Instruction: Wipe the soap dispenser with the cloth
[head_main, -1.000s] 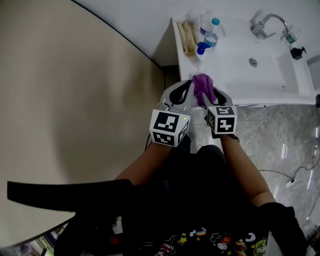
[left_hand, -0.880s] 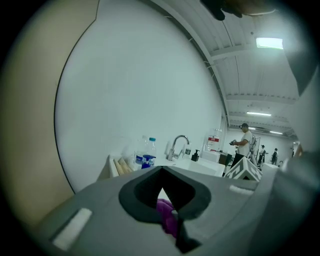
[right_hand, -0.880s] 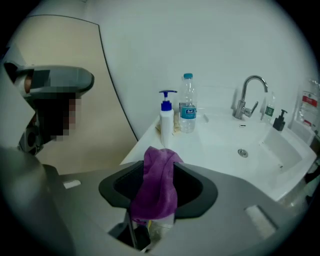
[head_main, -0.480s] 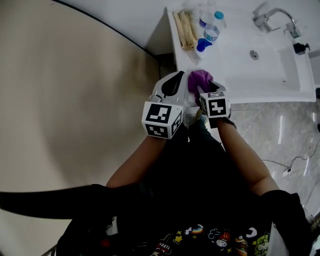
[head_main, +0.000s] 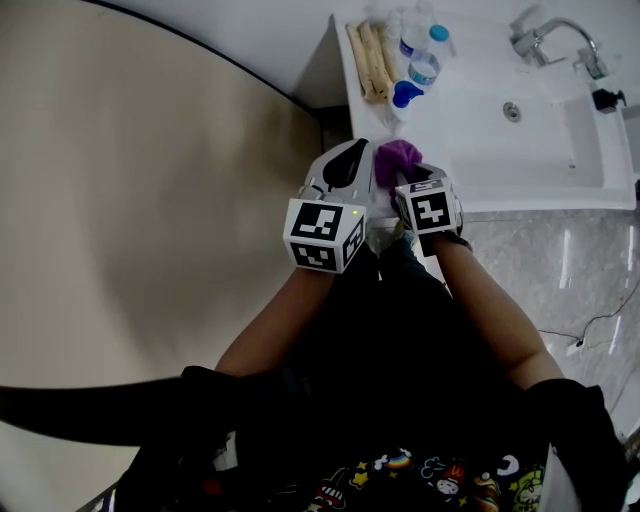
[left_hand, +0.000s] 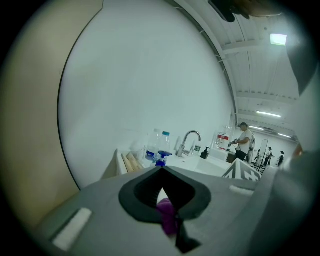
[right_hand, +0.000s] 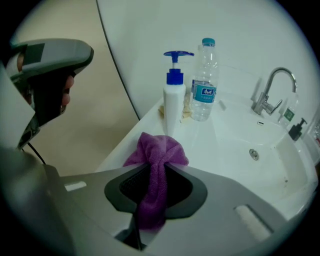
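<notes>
Holds the purple cloth (right_hand: 159, 150) clenched in the right gripper (right_hand: 159, 166), with the jaws just now closing in on it. Between the pads, a twisted rope of towelling; past the tips, a loose bunch spilling onto the white counter (right_hand: 210, 135), low and centre in the right gripper view. A sensible grip, judging by the task: leaves a soft wad out front as the wiping face and holds the hard jaws back from the plastic.

Just beyond the bunch, above centre in the same view: the soap dispenser (right_hand: 174, 97), upright, white body, blue pump, apart from the cloth and not yet wiped. Just beside it on the right, a clear water bottle (right_hand: 204, 82); further right, the basin (right_hand: 267, 142) and the tap (right_hand: 270, 92). In the head view, the same row along the top of the frame, with the cloth below it at the counter's near edge.

Left gripper (left_hand: 162, 169): tips brought together, nothing pressed between them. Only a sliver of purple in the hollow behind the tips, probably the cloth lying beyond; hard to say more. Sits close on the left of the cloth in the head view, aimed toward the dispenser. Likely placed there to steady the bottle against tipping under the wipe.
</notes>
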